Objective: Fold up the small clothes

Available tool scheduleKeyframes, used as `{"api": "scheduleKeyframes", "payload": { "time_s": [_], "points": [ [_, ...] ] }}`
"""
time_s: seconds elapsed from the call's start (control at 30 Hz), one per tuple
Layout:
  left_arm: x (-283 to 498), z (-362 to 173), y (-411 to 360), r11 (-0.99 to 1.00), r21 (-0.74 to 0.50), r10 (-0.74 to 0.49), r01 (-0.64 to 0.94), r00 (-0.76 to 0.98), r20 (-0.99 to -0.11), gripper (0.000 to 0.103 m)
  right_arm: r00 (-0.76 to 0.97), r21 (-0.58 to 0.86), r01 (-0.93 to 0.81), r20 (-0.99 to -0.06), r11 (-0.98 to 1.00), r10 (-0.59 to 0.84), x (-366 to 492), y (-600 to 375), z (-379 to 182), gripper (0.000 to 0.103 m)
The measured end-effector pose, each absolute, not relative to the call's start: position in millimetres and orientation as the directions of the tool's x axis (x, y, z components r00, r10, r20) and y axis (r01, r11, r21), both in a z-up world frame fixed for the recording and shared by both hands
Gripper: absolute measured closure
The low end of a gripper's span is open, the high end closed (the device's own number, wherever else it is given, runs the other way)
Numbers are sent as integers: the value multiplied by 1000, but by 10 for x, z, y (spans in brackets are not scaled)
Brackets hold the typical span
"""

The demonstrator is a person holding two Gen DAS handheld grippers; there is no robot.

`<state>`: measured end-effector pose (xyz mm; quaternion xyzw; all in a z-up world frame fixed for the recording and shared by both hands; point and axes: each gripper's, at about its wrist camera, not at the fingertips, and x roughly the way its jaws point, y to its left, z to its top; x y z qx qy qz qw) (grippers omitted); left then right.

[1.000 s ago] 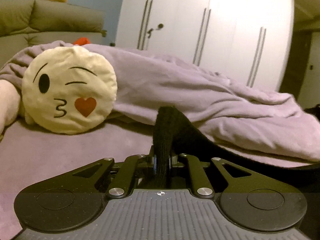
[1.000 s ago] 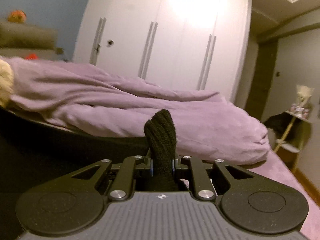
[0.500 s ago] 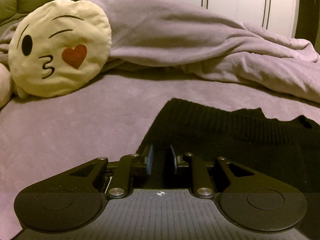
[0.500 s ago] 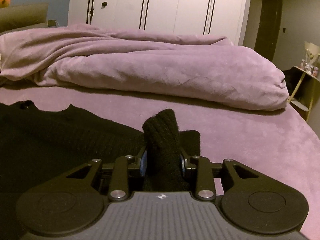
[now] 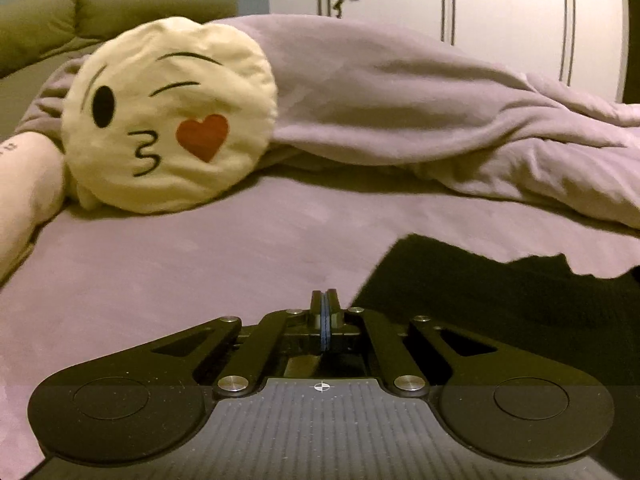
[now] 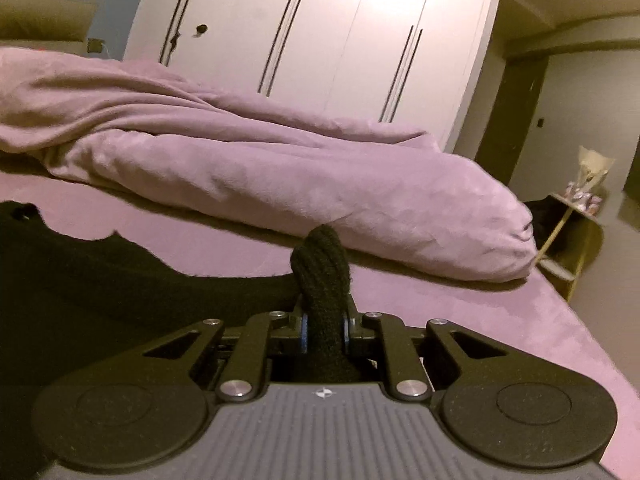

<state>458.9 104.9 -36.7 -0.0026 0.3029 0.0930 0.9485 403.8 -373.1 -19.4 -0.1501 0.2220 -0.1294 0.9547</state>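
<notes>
A black knit garment (image 5: 500, 300) lies spread on the purple bed sheet (image 5: 200, 248), to the right of my left gripper (image 5: 325, 300). That gripper is shut with its blue pads together and nothing between them, low over the bare sheet. In the right wrist view the same garment (image 6: 100, 280) stretches away to the left. My right gripper (image 6: 323, 320) has a twisted bunch of this knit (image 6: 322, 264) sticking up between its pads; its jaws are closing on it.
A round yellow emoji pillow (image 5: 172, 116) leans on a rumpled purple blanket (image 5: 400, 112) across the back of the bed. White wardrobe doors (image 6: 320, 40) stand behind. A small side table (image 6: 576, 232) is beyond the bed's right edge.
My left gripper has let go of the black knit and shut empty, and the garment now lies flat beside it. Both grippers have sunk toward the bed. The right one keeps its bunch.
</notes>
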Motion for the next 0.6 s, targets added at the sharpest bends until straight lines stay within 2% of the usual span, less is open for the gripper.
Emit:
{"api": "scheduleKeyframes", "payload": {
  "time_s": [0.1, 0.13, 0.17, 0.23, 0.27, 0.3, 0.37, 0.47, 0.57, 0.6],
  "points": [
    [4581, -357, 1065, 983, 54, 174, -176, 797, -578, 101, 843, -394, 245, -364, 886, -395, 4113, -3748, -267, 89],
    [4568, -353, 1070, 984, 48, 167, -172, 798, -579, 101, 819, -413, 258, -386, 873, -425, 4171, -3770, -315, 84],
    [4549, -345, 1085, 986, 37, 155, -165, 798, -583, 100, 794, -416, 269, -416, 869, -444, 4210, -3800, -341, 71],
    [4477, -327, 1145, 990, -4, 111, -141, 797, -594, 95, 804, -370, 294, -403, 881, -438, 4127, -3851, -290, 63],
    [4431, -321, 1183, 994, -31, 69, -109, 798, -599, 84, 822, -332, 302, -383, 893, -421, 4028, -3862, -232, 59],
    [4380, -324, 1212, 996, -49, 33, -78, 798, -602, 61, 836, -304, 309, -366, 901, -410, 3928, -3857, -185, 56],
    [4257, -338, 1259, 998, -54, -17, -19, 809, -588, 39, 871, -225, 291, -339, 930, -355, 3675, -3820, -92, 53],
    [4163, -402, 1264, 996, -56, -91, 71, 780, -619, 25, 912, -81, 205, -346, 975, -221, 3312, -3688, -76, 53],
    [4191, -500, 1246, 979, -148, -205, 143, 709, -675, 12, 918, -36, 94, -384, 995, -100, 3124, -3470, -206, 52],
    [4208, -532, 1229, 974, -164, -226, 156, 688, -690, 12, 913, -40, 68, -400, 997, -79, 3102, -3412, -263, 50]
  ]
}}
